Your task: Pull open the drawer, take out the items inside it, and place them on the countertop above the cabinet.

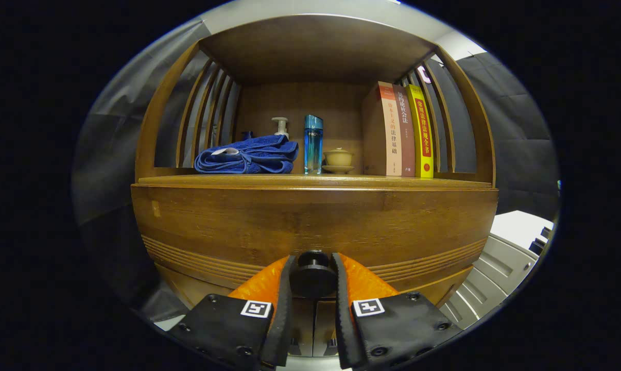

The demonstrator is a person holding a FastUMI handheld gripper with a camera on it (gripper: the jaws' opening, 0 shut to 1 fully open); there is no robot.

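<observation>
Tool clamped on drawer knob (2 fingers pressing its sides), drawer just beyond.

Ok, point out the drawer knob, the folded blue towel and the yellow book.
drawer knob (313,275): gripper view, on its dark round face, between the fingers of the tongs (313,288).
folded blue towel (248,157): gripper view, on the middle of its folds.
yellow book (423,139): gripper view, on its spine.
</observation>
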